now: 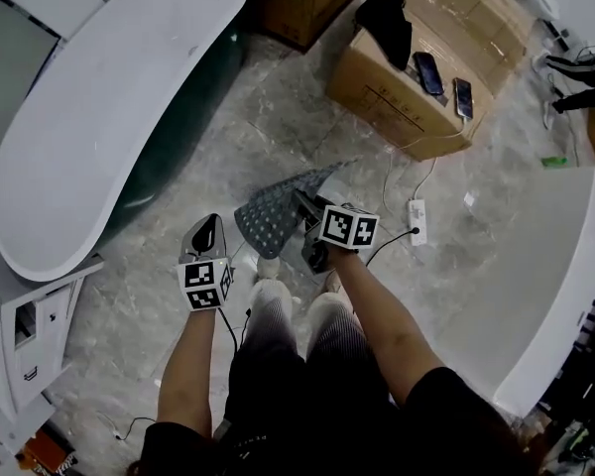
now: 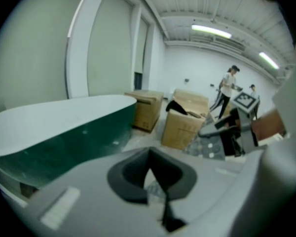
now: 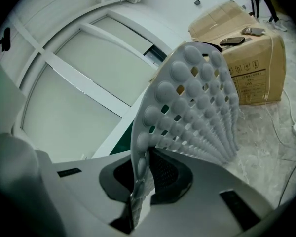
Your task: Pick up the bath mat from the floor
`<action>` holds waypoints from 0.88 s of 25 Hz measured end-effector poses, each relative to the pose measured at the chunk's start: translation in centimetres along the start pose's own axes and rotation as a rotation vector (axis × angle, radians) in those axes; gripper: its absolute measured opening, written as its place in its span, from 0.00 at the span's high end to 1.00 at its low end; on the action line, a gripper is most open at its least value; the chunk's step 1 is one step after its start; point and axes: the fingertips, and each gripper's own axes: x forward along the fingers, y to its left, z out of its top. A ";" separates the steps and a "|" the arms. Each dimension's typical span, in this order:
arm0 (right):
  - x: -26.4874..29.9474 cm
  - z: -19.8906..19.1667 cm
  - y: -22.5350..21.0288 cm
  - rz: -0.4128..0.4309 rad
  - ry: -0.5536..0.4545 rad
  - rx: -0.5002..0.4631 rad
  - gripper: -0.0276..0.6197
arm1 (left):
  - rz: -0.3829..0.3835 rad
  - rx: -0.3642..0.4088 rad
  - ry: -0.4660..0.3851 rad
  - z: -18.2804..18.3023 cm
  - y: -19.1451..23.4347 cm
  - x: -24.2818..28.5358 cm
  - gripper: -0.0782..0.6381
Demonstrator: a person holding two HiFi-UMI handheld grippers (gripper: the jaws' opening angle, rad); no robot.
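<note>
Mat (image 3: 197,107) is up off the floor (image 1: 278,117), pinched by 1 thin edge in right tool (image 3: 139,184). Left tool (image 2: 155,189) closed on nothing. Risk imo: floppy rubber slips out if swung.

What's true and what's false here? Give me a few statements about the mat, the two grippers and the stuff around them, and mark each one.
1. The right gripper is clamped on an edge of the bath mat. True.
2. The left gripper grips the mat too. False: its jaws are together with nothing between them.
3. Two phones lie on a cardboard box. True.
4. The mat lies flat on the floor. False: it curves up and away from the right gripper's jaws.
5. The bathtub stands on the person's right. False: it is on the left.
</note>
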 end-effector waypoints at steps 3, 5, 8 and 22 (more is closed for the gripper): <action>-1.6 1.1 2.1 0.007 -0.021 -0.009 0.93 | -0.020 -0.020 -0.006 1.2 0.3 -1.7 0.88; -2.7 1.7 3.4 0.010 -0.033 -0.032 0.93 | -0.043 -0.032 -0.016 2.2 0.1 -2.6 0.88; -4.3 2.1 5.4 0.008 -0.042 -0.070 0.93 | -0.076 -0.041 -0.041 3.5 -0.1 -4.2 0.88; -10.8 3.9 13.9 0.104 -0.163 -0.097 0.93 | -0.201 -0.009 -0.084 8.8 -2.0 -8.8 0.88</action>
